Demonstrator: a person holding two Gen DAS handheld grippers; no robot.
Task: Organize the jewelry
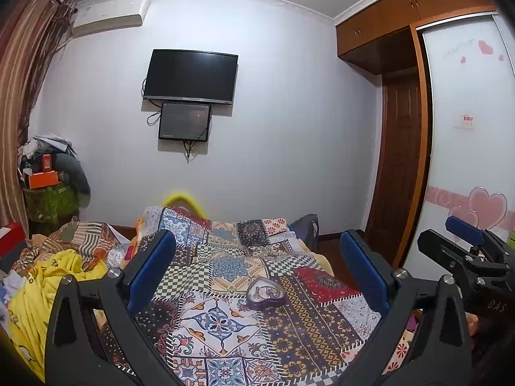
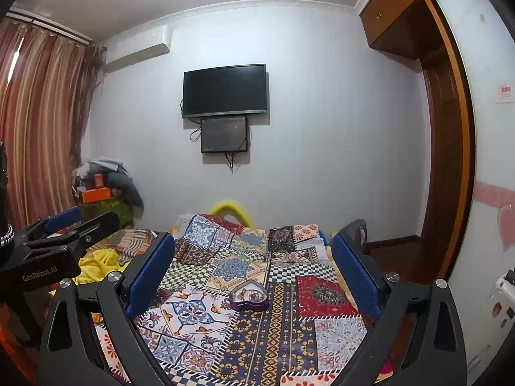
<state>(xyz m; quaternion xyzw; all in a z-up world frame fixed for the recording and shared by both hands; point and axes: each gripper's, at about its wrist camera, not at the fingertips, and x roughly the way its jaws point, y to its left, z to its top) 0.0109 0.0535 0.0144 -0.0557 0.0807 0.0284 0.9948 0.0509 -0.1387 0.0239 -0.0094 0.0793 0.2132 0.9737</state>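
Observation:
A purple heart-shaped jewelry box [image 1: 266,294] with a clear lid lies on the patchwork bedspread [image 1: 225,331]; jewelry shows inside. It also shows in the right wrist view [image 2: 248,296]. My left gripper [image 1: 257,267] is open and empty, held above the bed, short of the box. My right gripper [image 2: 252,263] is open and empty, also short of the box. Each gripper shows at the side of the other's view: the right one [image 1: 466,247], the left one [image 2: 69,225].
Yellow clothes [image 1: 42,292] and striped bedding [image 1: 83,238] lie on the bed's left. A cluttered pile with orange boxes [image 1: 45,173] stands by the curtain. A TV [image 1: 191,75] hangs on the far wall. A wardrobe [image 1: 466,128] stands at right.

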